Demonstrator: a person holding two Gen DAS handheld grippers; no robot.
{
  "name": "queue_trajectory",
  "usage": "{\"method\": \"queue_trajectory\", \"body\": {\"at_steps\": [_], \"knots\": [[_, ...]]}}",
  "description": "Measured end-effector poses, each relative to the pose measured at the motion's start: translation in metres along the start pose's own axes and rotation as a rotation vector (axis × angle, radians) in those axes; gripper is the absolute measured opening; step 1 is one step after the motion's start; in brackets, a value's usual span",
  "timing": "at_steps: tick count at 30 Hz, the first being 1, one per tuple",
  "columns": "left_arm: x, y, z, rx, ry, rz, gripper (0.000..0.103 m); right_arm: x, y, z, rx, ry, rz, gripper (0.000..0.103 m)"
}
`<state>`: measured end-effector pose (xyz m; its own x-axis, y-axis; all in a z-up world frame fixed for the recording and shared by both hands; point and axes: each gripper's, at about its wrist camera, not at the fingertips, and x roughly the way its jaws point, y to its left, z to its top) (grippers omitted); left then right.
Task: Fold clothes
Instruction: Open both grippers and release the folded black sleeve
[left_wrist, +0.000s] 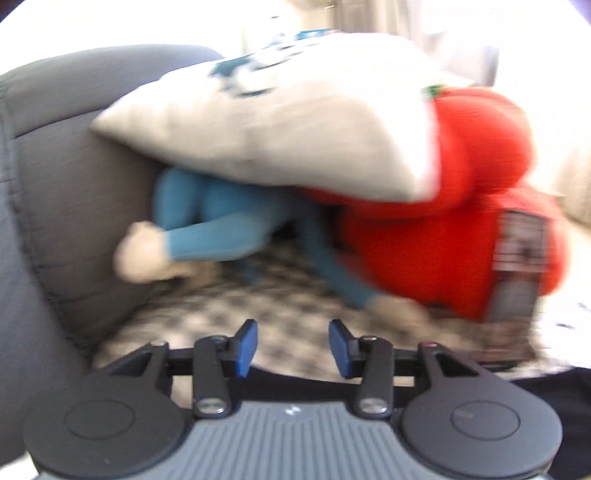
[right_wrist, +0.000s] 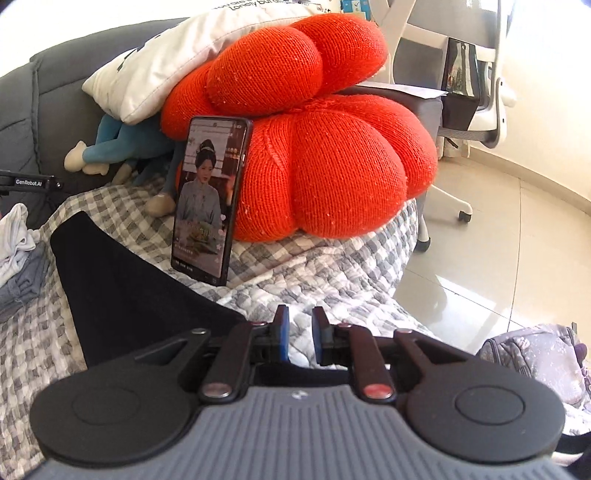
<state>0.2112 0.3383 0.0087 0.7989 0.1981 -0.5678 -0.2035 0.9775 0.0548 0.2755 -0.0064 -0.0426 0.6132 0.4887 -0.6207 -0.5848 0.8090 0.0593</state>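
Left wrist view is blurred, so take it with care. Your left gripper (left_wrist: 293, 347) has its jaws spread with nothing between them; it hangs over the checked cover (left_wrist: 221, 314). A dark strip of cloth shows just under the fingers, but you cannot tell from here what it is. Behind lie a white pillow (left_wrist: 277, 125), a red cushion (left_wrist: 461, 221) and a blue toy (left_wrist: 207, 225), all against the grey sofa (left_wrist: 66, 184).

Right wrist view is sharp. Your right gripper (right_wrist: 300, 336) has its jaws a little apart and pinches nothing. The black garment (right_wrist: 122, 288) lies flat on the cover, left of the fingers and reaching under them, with one straight edge running up to the left. A phone (right_wrist: 208, 203) leans on the red cushion just behind it. At the far left edge a small heap of pale clothes (right_wrist: 16, 251) waits, not folded.

My judgement: the black piece is laid out, maybe partly folded, and both grippers are free. The heap is still to do, so much of the work remains.
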Motion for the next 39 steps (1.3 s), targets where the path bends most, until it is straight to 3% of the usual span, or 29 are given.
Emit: {"method": "queue_trajectory", "body": {"at_steps": [5, 6, 7, 8, 15, 17, 18, 19, 22, 26, 31, 36, 39], "knots": [[-0.009, -0.05, -0.021, 0.046, 0.018, -0.159, 0.05, -0.001, -0.01, -0.011, -0.016, 0.035, -0.002, 0.019], [-0.009, -0.058, -0.027, 0.048, 0.028, -0.186, 0.05, 0.0, -0.012, -0.012, -0.021, 0.039, 0.002, 0.028], [-0.009, -0.065, -0.033, 0.039, 0.034, -0.214, 0.05, 0.0, -0.014, -0.013, -0.032, 0.038, 0.006, 0.043], [-0.008, -0.072, -0.04, 0.029, 0.036, -0.243, 0.05, 0.0, -0.016, -0.014, -0.044, 0.037, 0.011, 0.048], [-0.018, -0.122, -0.072, -0.014, -0.007, -0.448, 0.048, -0.019, -0.044, -0.019, -0.047, -0.012, -0.043, 0.049], [-0.023, -0.14, -0.075, 0.02, -0.026, -0.511, 0.04, -0.03, -0.05, -0.023, -0.01, -0.03, -0.031, 0.049], [-0.026, -0.149, -0.075, 0.046, -0.037, -0.54, 0.02, -0.034, -0.05, -0.026, -0.001, -0.03, -0.007, 0.043], [-0.028, -0.157, -0.076, 0.071, -0.046, -0.568, 0.01, -0.037, -0.048, -0.029, 0.002, -0.026, 0.02, 0.037], [-0.028, -0.177, -0.084, 0.137, -0.013, -0.646, 0.004, -0.039, -0.033, -0.039, -0.027, 0.003, 0.07, 0.036], [-0.02, -0.191, -0.102, 0.218, 0.082, -0.677, 0.002, -0.019, -0.009, -0.048, -0.07, 0.052, 0.118, 0.026], [-0.026, -0.181, -0.12, 0.209, 0.075, -0.689, 0.001, 0.018, -0.005, -0.037, -0.065, 0.036, 0.084, 0.017], [-0.036, -0.172, -0.119, 0.206, 0.102, -0.689, 0.001, 0.039, -0.01, -0.018, -0.027, -0.005, 0.025, 0.02], [-0.044, -0.169, -0.107, 0.22, 0.105, -0.692, 0.002, 0.031, -0.019, -0.013, -0.003, -0.008, 0.006, 0.024]]}}
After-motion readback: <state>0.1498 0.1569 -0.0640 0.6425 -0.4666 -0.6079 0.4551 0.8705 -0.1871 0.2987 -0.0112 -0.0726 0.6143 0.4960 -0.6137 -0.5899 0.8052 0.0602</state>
